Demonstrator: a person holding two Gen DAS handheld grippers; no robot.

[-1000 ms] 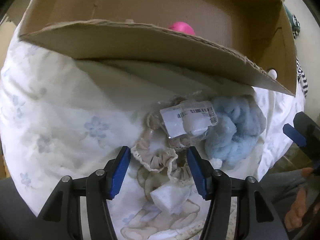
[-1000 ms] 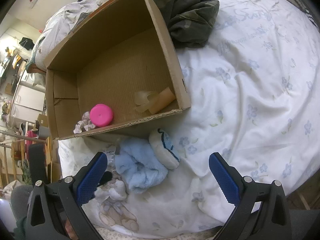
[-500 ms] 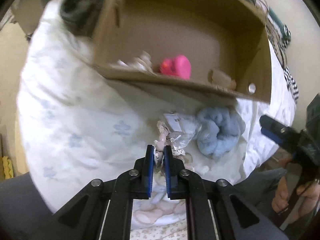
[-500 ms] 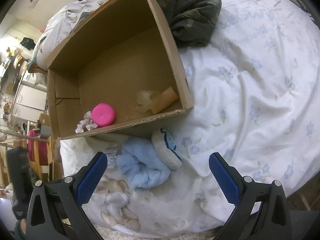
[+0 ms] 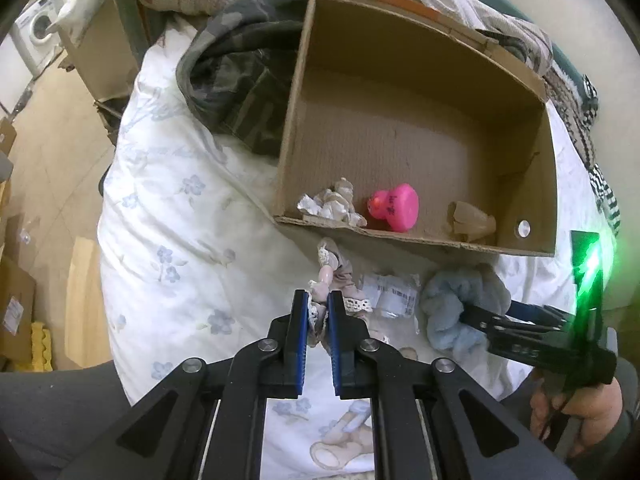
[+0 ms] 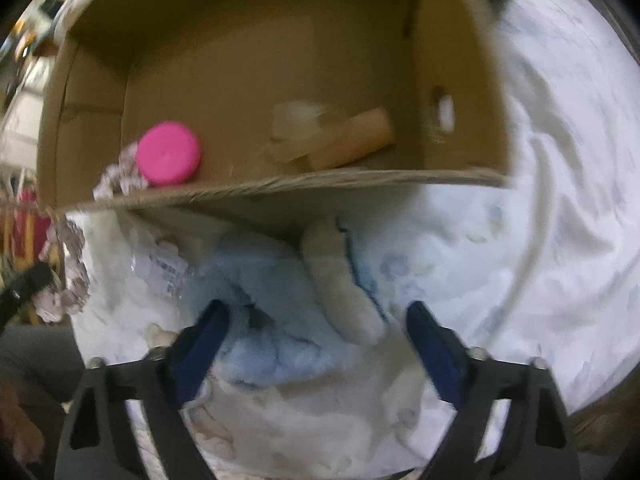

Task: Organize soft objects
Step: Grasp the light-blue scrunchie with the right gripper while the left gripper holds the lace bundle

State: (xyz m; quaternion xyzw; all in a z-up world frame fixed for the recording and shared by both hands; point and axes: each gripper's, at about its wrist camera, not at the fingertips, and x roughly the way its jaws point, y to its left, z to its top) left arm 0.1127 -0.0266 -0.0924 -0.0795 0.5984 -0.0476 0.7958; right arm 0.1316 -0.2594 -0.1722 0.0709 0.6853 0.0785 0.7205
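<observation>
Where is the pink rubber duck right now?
In the left wrist view the pink rubber duck sits inside the cardboard box, against its near wall, between a crumpled pale scrunchie and a scrap of tape.

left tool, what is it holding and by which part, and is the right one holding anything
The left tool is shut on the beige lace-trimmed scrunchie, pinching its near ruffled edge. The right tool holds nothing: its jaws, just closing, straddle the blue fluffy scrunchie.

We see a home bedroom. A bed with a floral duvet fills it. A washing machine stands far left.
</observation>
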